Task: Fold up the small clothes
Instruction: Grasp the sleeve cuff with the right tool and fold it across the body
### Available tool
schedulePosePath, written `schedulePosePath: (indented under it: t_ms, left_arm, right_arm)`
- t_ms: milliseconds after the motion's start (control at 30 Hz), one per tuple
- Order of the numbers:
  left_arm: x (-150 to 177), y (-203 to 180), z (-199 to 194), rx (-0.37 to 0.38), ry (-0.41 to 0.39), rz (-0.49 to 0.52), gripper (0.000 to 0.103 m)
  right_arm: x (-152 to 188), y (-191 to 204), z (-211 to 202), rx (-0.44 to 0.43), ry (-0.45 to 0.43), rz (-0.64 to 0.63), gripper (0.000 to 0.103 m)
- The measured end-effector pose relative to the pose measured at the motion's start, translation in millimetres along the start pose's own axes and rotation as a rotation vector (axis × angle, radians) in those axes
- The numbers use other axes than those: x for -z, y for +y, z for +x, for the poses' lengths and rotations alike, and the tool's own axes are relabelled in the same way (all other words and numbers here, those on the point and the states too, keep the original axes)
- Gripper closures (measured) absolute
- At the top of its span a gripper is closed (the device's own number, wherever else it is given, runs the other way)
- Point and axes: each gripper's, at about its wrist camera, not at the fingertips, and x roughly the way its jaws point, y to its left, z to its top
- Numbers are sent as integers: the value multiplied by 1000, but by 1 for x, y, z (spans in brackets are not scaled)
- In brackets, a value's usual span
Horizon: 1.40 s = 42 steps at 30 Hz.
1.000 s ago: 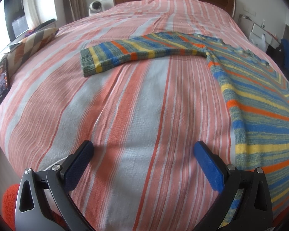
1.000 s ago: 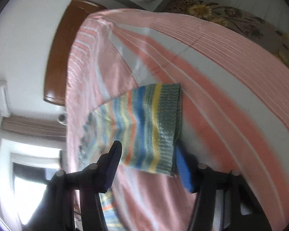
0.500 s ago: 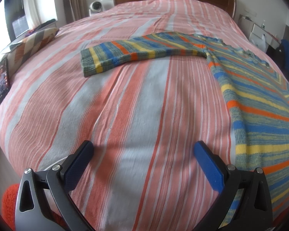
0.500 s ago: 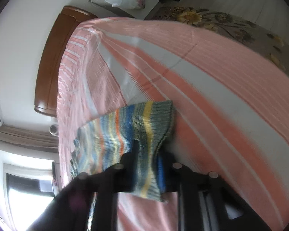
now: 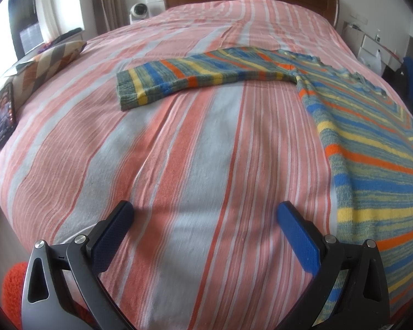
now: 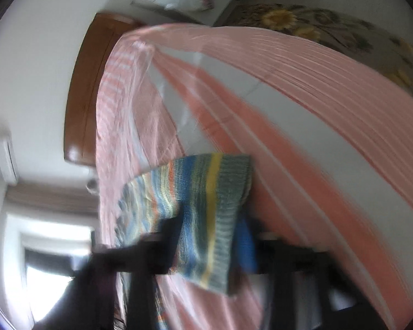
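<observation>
Since the earlier frame, the right tongs (image 6: 209,236) have clamped the sweater cuff (image 6: 223,192) and lifted it off the bed (image 6: 303,126), likely to fold that sleeve inward. Left tongs (image 5: 205,233) hover apart, empty, with the striped sweater (image 5: 371,143) lying to their right.

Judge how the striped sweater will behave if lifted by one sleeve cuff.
Probably floppy: the cuff droops over the right gripper. The sweater looks like thick knit, so it likely drags rather than slides on the bedspread.
</observation>
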Motion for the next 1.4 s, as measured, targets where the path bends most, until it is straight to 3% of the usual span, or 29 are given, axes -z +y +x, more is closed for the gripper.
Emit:
schedulePosePath:
  t_ms: [100, 167, 367, 433, 567, 600, 633, 667, 700, 733, 833, 900, 1000, 1133, 1233, 1267, 1400]
  left_arm:
    - [0, 0, 0, -1, -1, 0, 0]
    - [-1, 1, 1, -1, 0, -4, 0]
    - [0, 0, 1, 3, 1, -9, 0]
    - [-1, 0, 1, 5, 2, -9, 0]
    - [1, -1, 0, 13, 0, -3, 0]
    - [1, -1, 0, 13, -1, -2, 0]
    - [2, -1, 0, 13, -2, -1, 0]
    - [2, -2, -1, 13, -3, -1, 0]
    - [2, -2, -1, 12, -3, -2, 0]
    - [2, -2, -1, 12, -3, -2, 0]
    - [2, -2, -1, 11, -3, -3, 0]
    - [2, -2, -1, 9, -4, -2, 0]
    - [2, -2, -1, 3, -7, -5, 0]
    - [3, -3, -3, -1, -10, -6, 0]
    - [3, -4, -2, 0, -12, -5, 0]
    - [3, -4, -3, 0, -13, -6, 0]
    - [3, -4, -2, -1, -16, -7, 0]
  right_arm:
    - [4, 33, -12, 60, -63, -105, 100]
    - [11, 79, -22, 68, -97, -233, 100]
    - [57, 244, -20, -89, -67, -542, 100]
    - [83, 302, 3, -129, -13, -638, 100]
    - [134, 368, 57, -125, 51, -762, 100]
    - [149, 377, 73, -116, 59, -782, 98]
    - [162, 383, 90, -119, 85, -792, 87]
    - [172, 386, 110, -129, 143, -784, 50]
    - [181, 384, 129, -150, 208, -755, 30]
    - [191, 380, 144, -205, 262, -709, 17]
    - [200, 361, 157, -322, 335, -600, 17]
    - [192, 355, 154, -343, 336, -567, 17]
    - [174, 336, 147, -259, 311, -575, 17]
    - [147, 278, 162, -67, 366, -503, 17]
    - [124, 227, 163, 111, 300, -487, 20]
    - [118, 215, 156, 115, 270, -474, 24]
    - [114, 191, 107, 103, 161, -497, 24]
